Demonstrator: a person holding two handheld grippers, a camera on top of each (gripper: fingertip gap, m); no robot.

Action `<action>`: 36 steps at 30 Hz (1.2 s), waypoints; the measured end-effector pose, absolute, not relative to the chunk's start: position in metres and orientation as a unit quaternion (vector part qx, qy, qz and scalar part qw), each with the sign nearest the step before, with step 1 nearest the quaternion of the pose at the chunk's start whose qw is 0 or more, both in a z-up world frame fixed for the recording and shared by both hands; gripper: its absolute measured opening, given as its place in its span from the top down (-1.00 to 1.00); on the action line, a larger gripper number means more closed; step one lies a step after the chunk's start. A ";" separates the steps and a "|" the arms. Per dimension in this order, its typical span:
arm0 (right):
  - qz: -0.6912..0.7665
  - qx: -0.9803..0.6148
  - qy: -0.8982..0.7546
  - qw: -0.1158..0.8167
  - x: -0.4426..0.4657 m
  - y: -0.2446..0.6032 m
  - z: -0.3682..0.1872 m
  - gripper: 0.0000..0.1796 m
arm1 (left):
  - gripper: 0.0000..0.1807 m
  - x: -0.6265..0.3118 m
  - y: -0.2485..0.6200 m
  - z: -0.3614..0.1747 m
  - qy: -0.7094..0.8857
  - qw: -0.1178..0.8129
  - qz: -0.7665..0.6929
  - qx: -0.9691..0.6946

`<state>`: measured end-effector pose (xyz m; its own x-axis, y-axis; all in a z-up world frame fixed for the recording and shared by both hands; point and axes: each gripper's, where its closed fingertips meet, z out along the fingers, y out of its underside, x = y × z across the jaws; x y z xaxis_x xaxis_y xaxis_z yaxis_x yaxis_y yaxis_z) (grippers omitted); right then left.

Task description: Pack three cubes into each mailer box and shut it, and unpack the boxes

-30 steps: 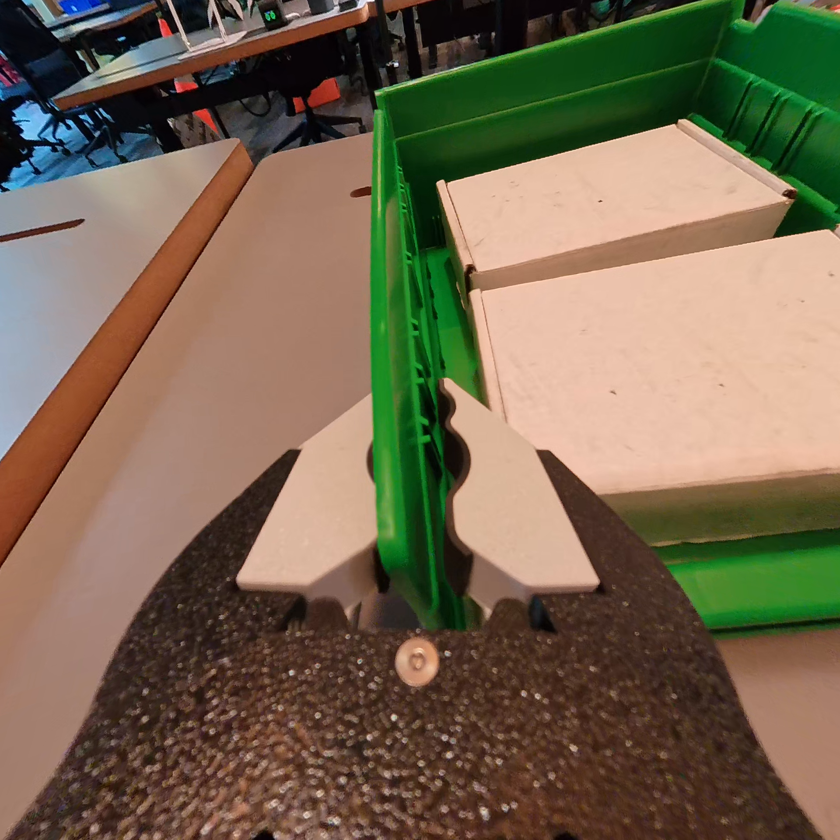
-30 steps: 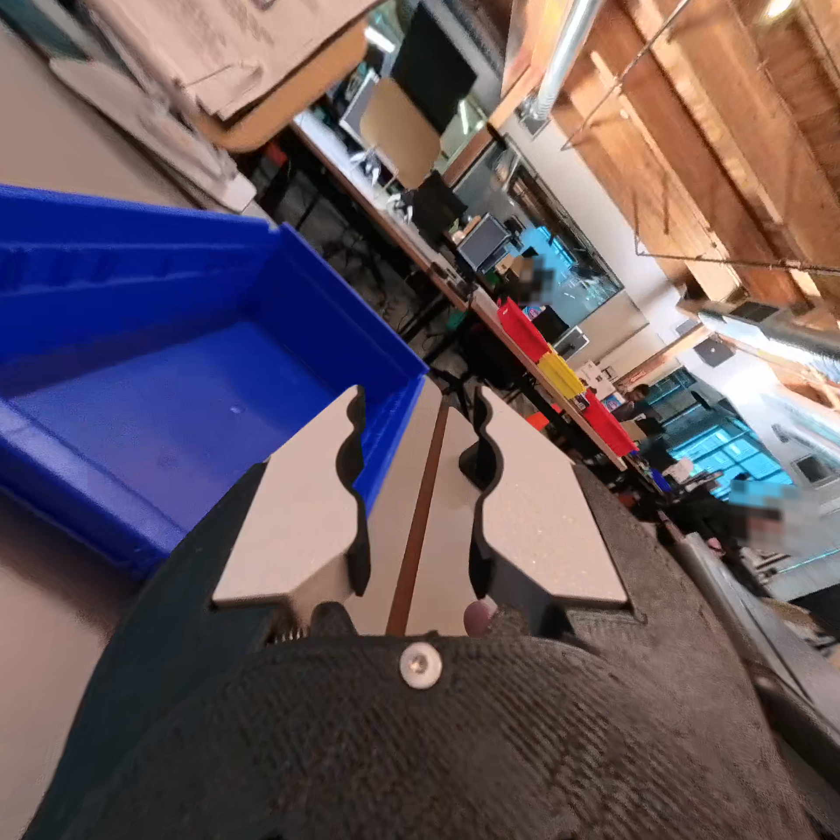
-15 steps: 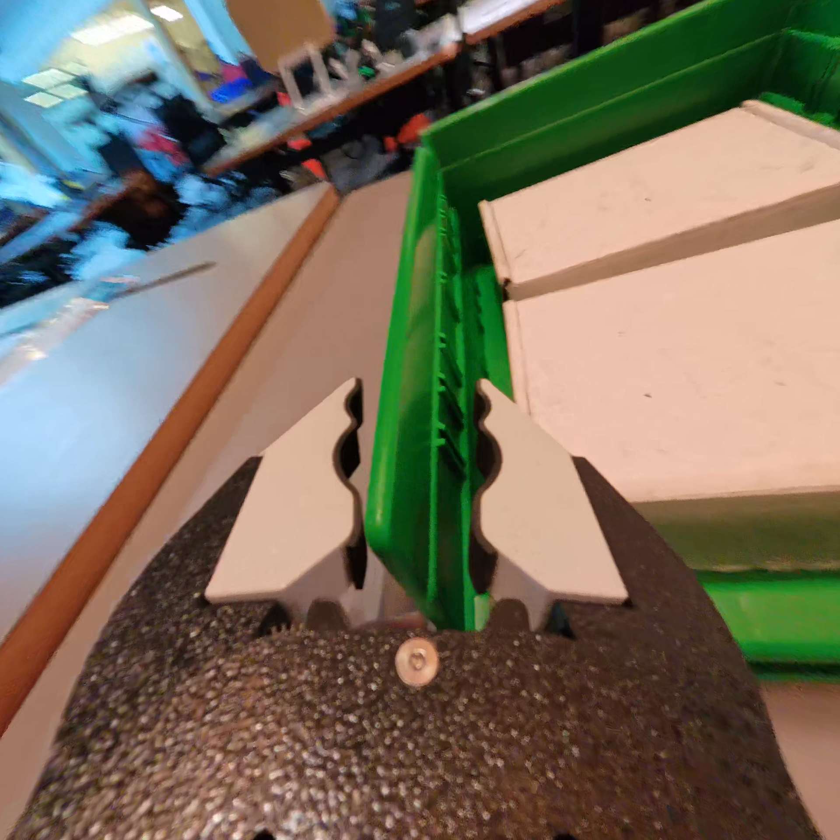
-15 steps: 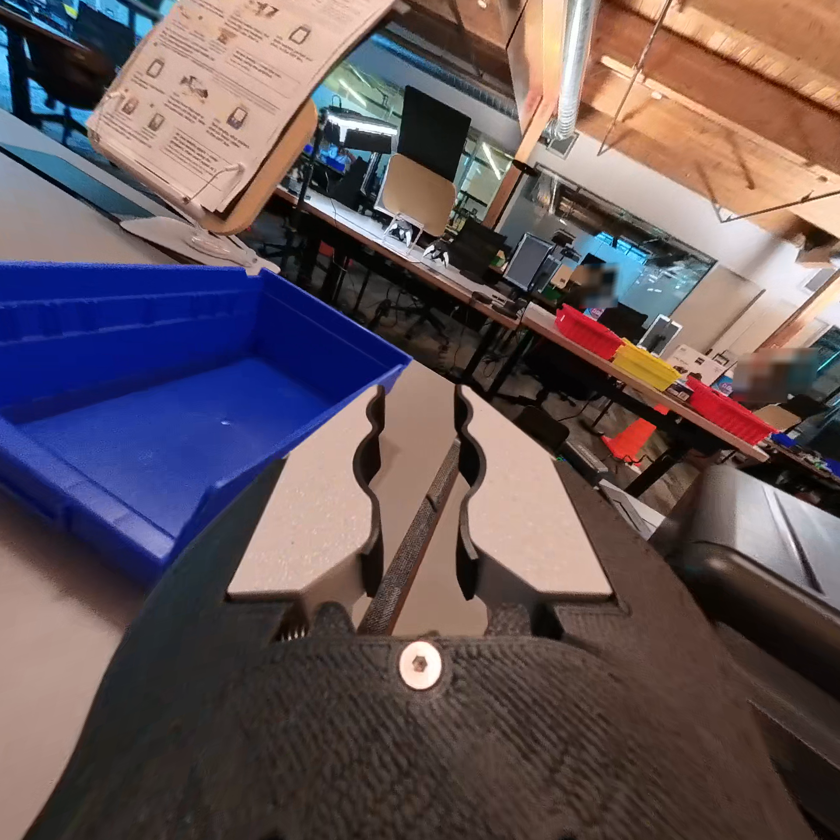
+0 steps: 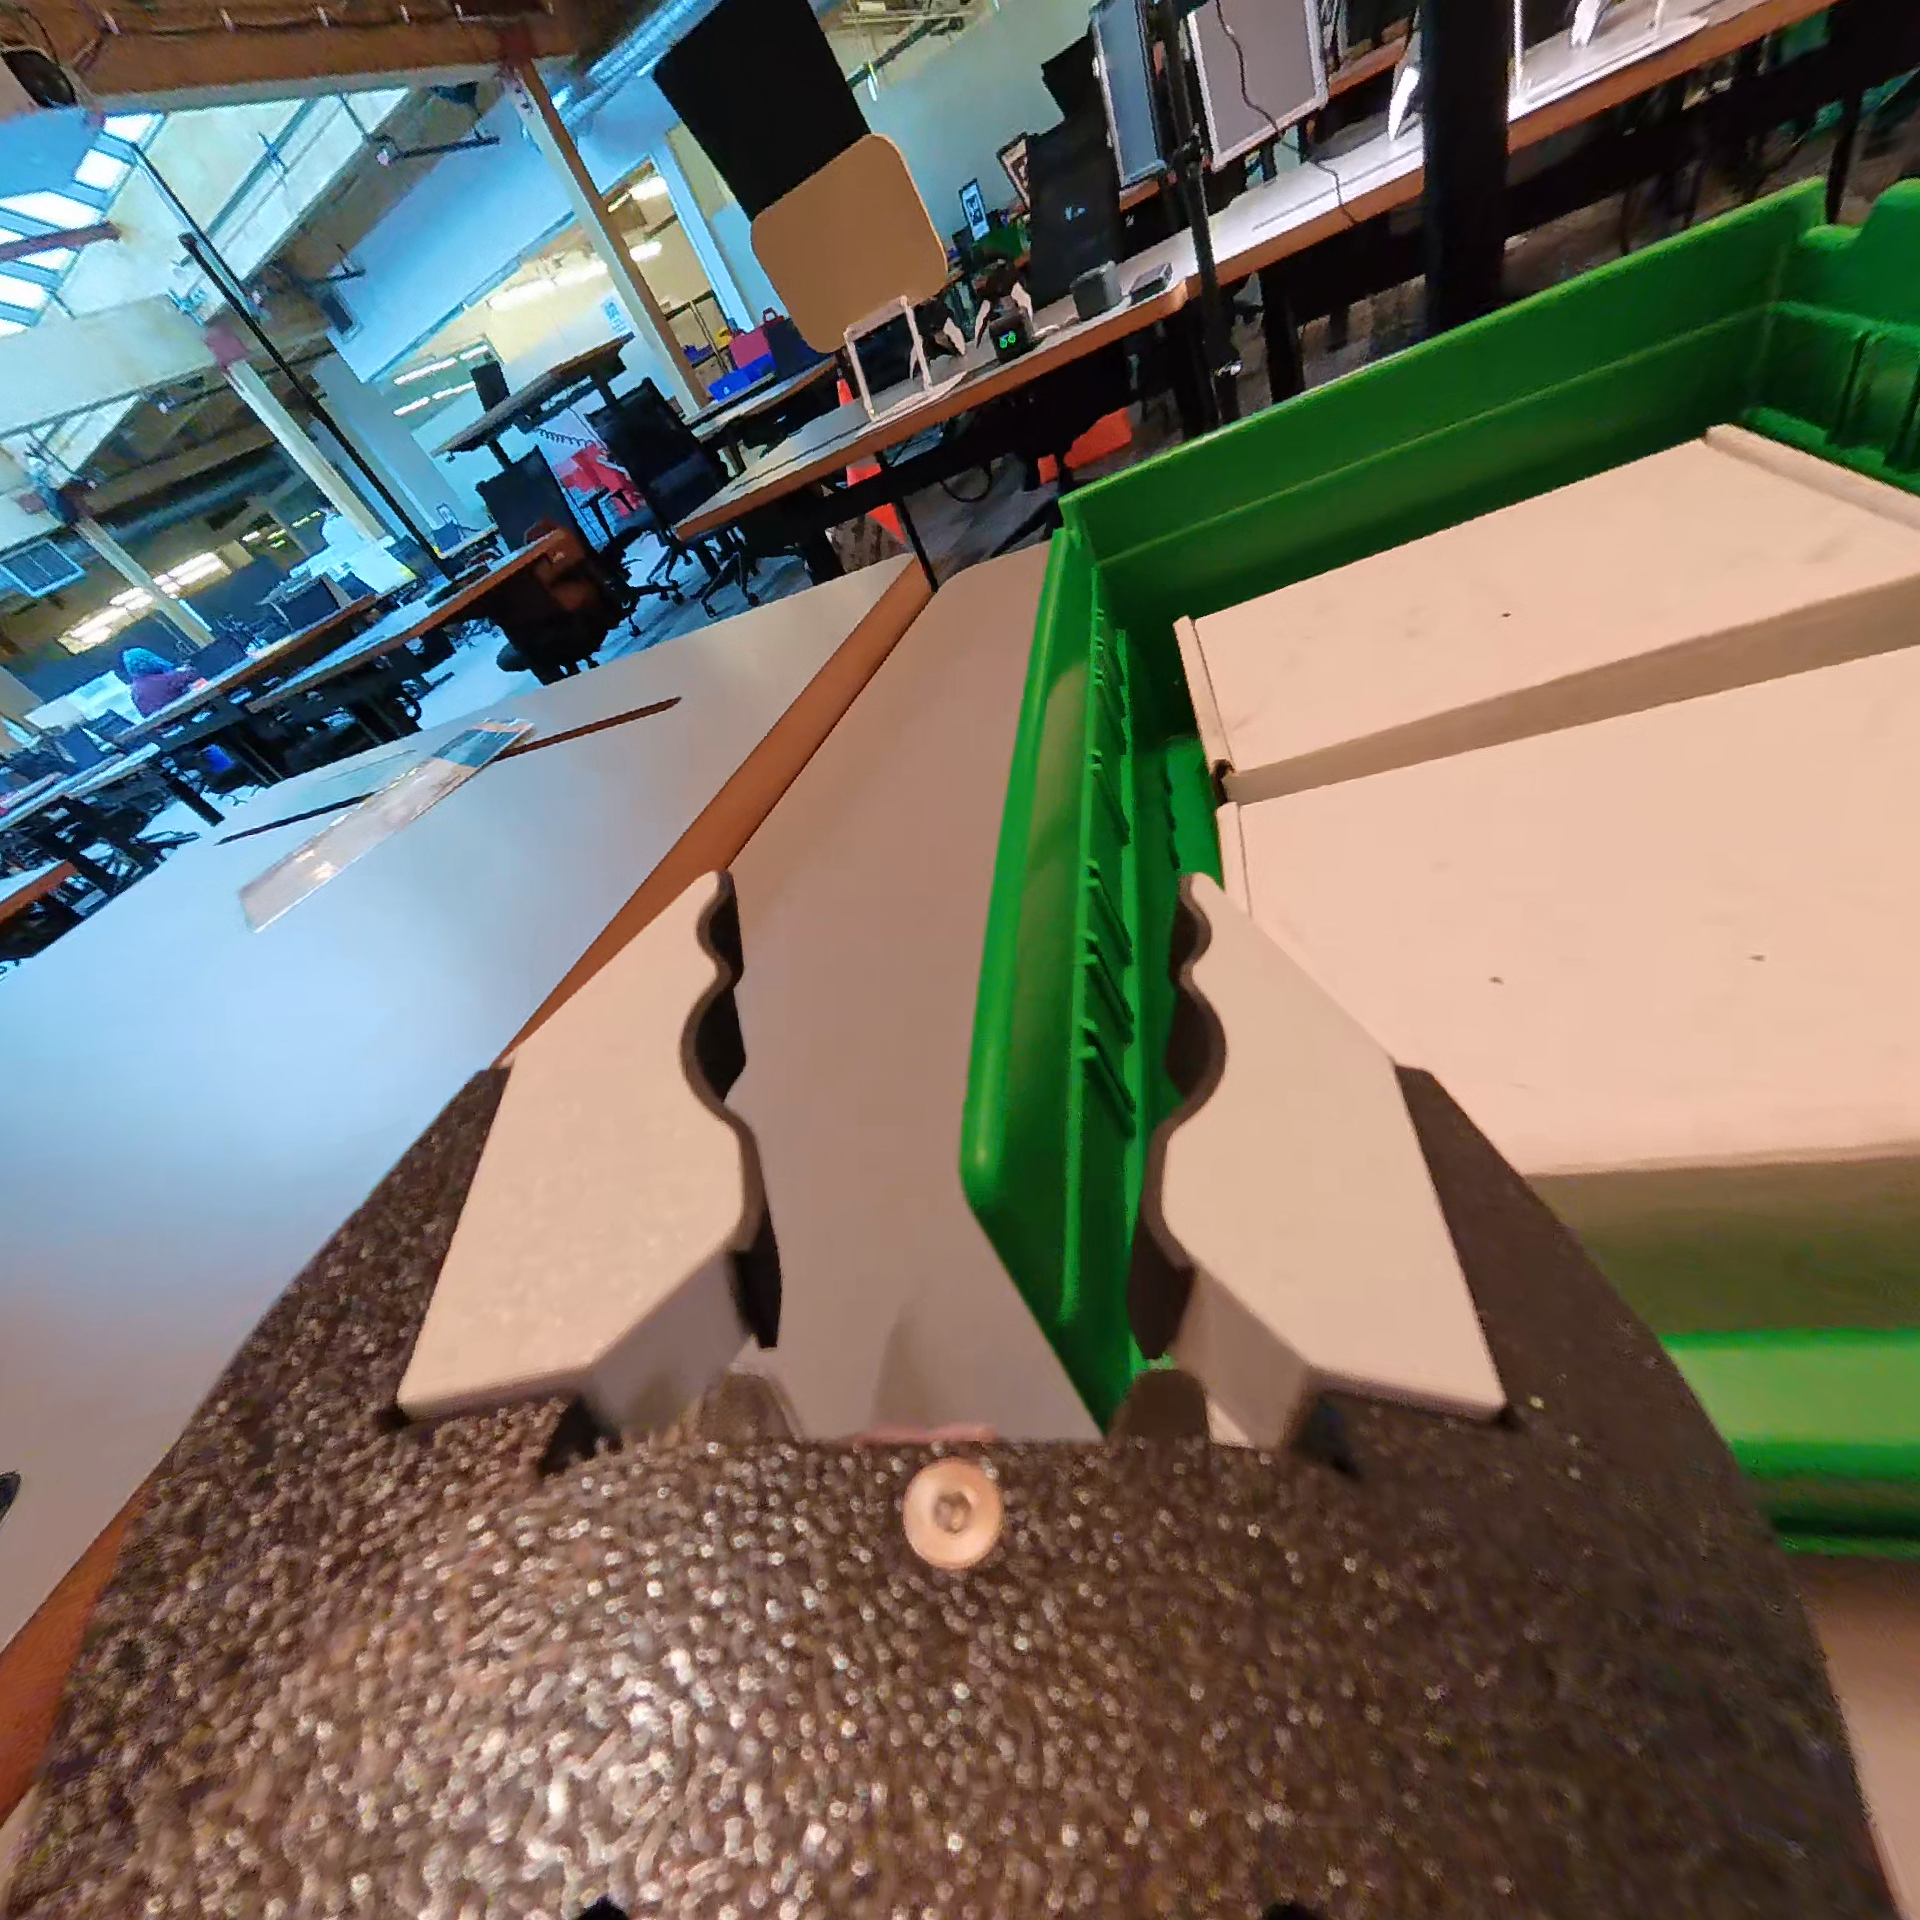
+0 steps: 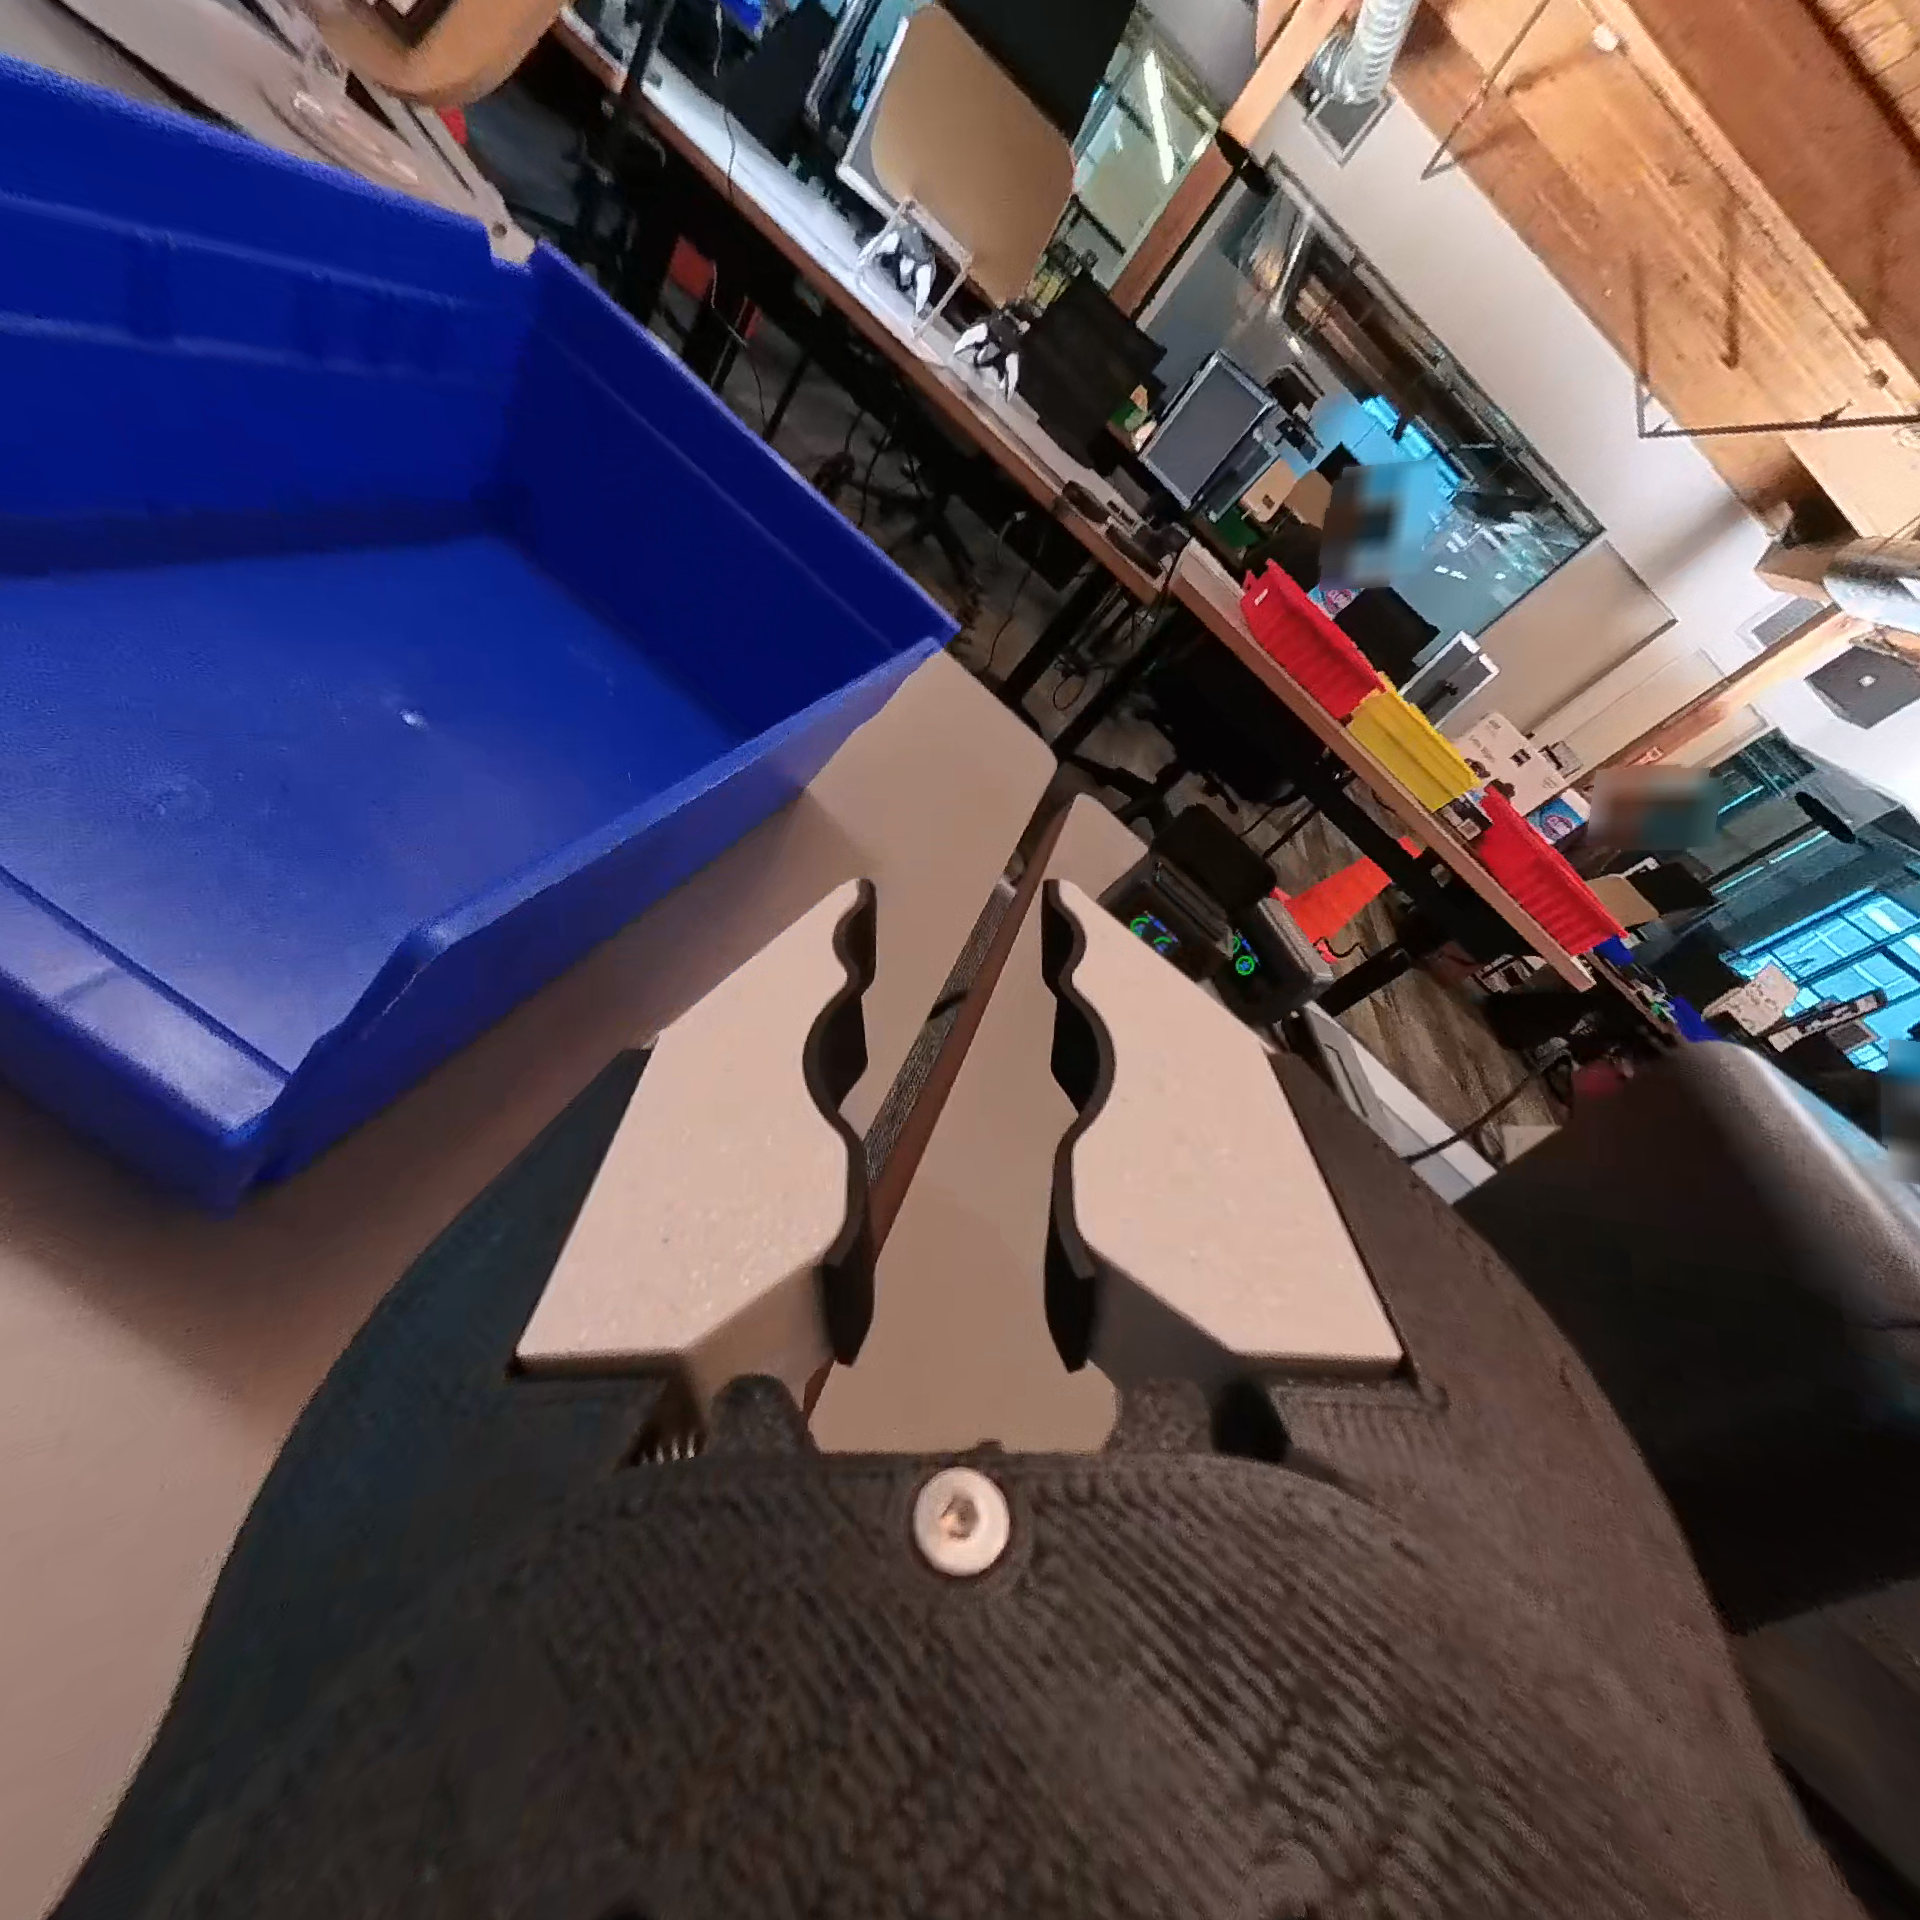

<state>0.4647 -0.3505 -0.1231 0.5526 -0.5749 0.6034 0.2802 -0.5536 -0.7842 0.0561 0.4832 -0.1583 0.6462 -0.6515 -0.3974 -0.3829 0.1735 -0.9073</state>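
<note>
Well, from where I stand the left claw (image 5: pixel 956 1122) has its two jaws spread wide apart, straddling the near corner of the green bin's (image 5: pixel 1049 1122) side wall without pinching it — the right finger sits inside the wall, the left one out over the bare counter (image 5: pixel 862 831). Nothing is held. Two white mailer boxes lie shut and flat in that bin, the nearer one (image 5: pixel 1579 935) just beside the claw's inner finger, the farther one (image 5: pixel 1507 613) right behind it with only a thin seam between them. No cubes show anywhere, so whether these boxes are full I cannot say.

Over on the other side, the right claw (image 6: pixel 956 1122) is parted too, more narrowly, and grips nothing; it hangs above the counter beside a blue bin (image 6: pixel 343 748) whose floor shows bare in the part I can see.

My guess is the boxes are thin corrugated card — light, stiff along the edges, apt to dent or bow if squeezed across the broad lid. The lid looks matte, not slippery. A sensible hold would be at the front edge or a side wall of the nearer box, where the folded card is doubled; the snug fit against the bin wall leaves little room for a finger there.
</note>
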 end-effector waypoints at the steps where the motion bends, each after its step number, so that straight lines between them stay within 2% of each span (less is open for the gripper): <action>1: -0.460 -0.757 0.092 0.455 0.465 -0.349 -0.126 0.66 | 0.11 0.055 0.483 -0.157 0.405 0.651 -0.107 -0.633; 6: -0.466 -0.778 0.070 0.414 0.466 -0.354 -0.134 0.65 | 0.11 0.048 0.480 -0.154 0.375 0.664 -0.145 -0.630; 18: -0.422 -0.811 -0.005 0.405 0.445 -0.329 -0.150 0.58 | 0.11 0.052 0.479 -0.155 0.340 0.666 -0.177 -0.640; 22: -0.409 -0.844 -0.017 0.347 0.450 -0.349 -0.170 0.56 | 0.10 0.052 0.479 -0.155 0.343 0.666 -0.175 -0.639; 26: -0.381 -0.854 -0.021 0.353 0.444 -0.371 -0.174 0.57 | 0.08 0.048 0.481 -0.154 0.338 0.669 -0.176 -0.638; 30: -0.378 -0.874 -0.025 0.304 0.441 -0.405 -0.182 0.61 | 0.09 0.046 0.481 -0.154 0.326 0.672 -0.182 -0.640; 36: -0.358 -0.871 -0.002 0.336 0.434 -0.456 -0.174 0.78 | 0.07 0.047 0.481 -0.154 0.335 0.670 -0.177 -0.638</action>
